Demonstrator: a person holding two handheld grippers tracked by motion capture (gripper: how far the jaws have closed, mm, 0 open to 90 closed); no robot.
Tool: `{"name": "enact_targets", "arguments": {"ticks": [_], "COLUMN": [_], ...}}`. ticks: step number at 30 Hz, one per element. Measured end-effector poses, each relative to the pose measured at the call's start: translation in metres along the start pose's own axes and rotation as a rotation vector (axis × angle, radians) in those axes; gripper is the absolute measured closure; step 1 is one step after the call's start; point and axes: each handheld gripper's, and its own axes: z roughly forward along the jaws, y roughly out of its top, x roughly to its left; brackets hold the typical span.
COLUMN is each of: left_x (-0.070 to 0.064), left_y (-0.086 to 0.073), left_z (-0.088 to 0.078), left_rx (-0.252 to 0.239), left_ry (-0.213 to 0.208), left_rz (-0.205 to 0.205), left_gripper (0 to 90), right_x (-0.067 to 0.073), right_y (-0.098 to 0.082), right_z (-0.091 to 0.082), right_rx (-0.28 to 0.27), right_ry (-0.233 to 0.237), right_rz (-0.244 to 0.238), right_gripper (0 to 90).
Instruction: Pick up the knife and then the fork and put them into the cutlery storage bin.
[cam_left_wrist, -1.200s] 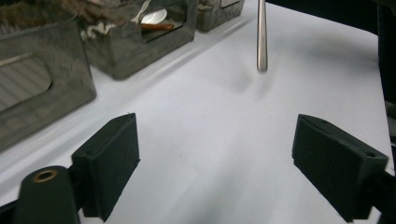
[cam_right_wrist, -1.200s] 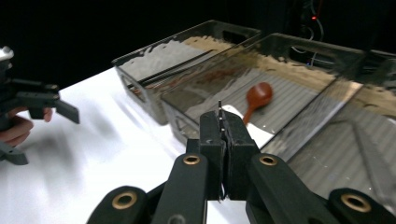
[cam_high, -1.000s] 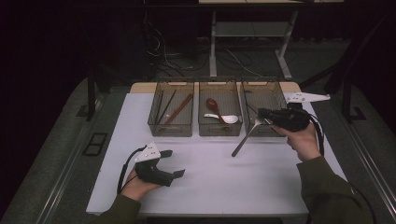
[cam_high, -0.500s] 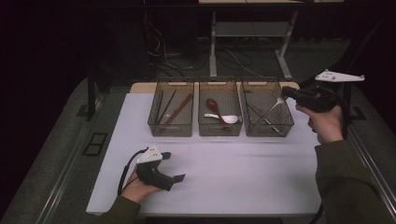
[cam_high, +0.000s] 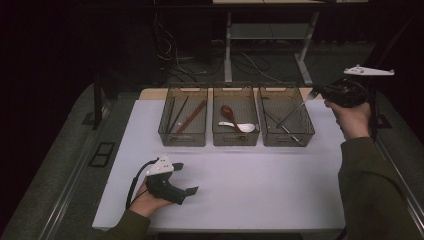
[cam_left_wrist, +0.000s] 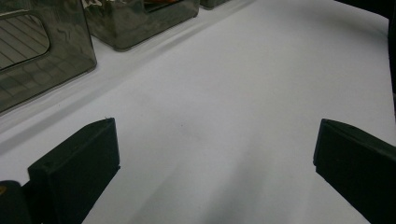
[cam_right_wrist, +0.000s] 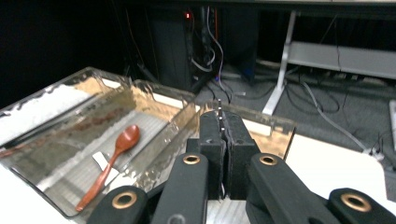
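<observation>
Right gripper (cam_high: 316, 93) clamps what looks like a fork (cam_high: 295, 108) over the right bin (cam_high: 286, 141) — not yet dropped; left gripper (cam_high: 186, 178) rests wide open, empty.

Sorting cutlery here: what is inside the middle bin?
The middle bin holds a brown wooden spoon and a white spoon. Its tinted front wall hides what lies low against it.

red-brown spoon (cam_right_wrist: 112, 161), white spoon (cam_high: 239, 127), smoky-grey bins (cam_high: 183, 137).
</observation>
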Motion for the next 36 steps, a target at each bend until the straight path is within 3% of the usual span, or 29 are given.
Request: {"name": "enact_targets", "arguments": {"ticks": [9, 15, 18, 21, 25, 30, 36], "left_x": [-0.002, -0.002, -0.003, -0.003, -0.003, -0.003, -0.003], "left_y": [0.000, -0.001, -0.001, -0.001, -0.001, -0.001, -0.001], "left_z": [-0.001, 0.001, 0.002, 0.003, 0.003, 0.003, 0.003], "left_rx": [0.002, 0.002, 0.006, 0.009, 0.017, 0.015, 0.016], "left_ry": [-0.005, -0.011, -0.012, -0.015, -0.015, -0.015, -0.016], "left_rz": [0.006, -0.003, -0.001, -0.001, 0.000, 0.002, 0.002], "left_gripper": [0.0, 0.0, 0.0, 0.0, 0.0, 0.0, 0.0], "right_x": [-0.007, -0.012, -0.014, -0.016, -0.018, -0.018, -0.021], "right_y": [-0.029, -0.041, -0.044, -0.048, -0.053, -0.052, -0.052], "right_z": [0.043, 0.059, 0.065, 0.071, 0.078, 0.077, 0.071], "right_rx": [0.122, 0.167, 0.194, 0.230, 0.248, 0.228, 0.205], "right_ry": [0.009, 0.033, 0.016, -0.034, -0.062, -0.134, -0.127], "right_rz": [0.045, 0.087, 0.076, 0.036, 0.012, -0.017, 0.006], "right_gripper": [86.8, 87.1, 85.3, 80.8, 72.4, 52.8, 42.2]}}
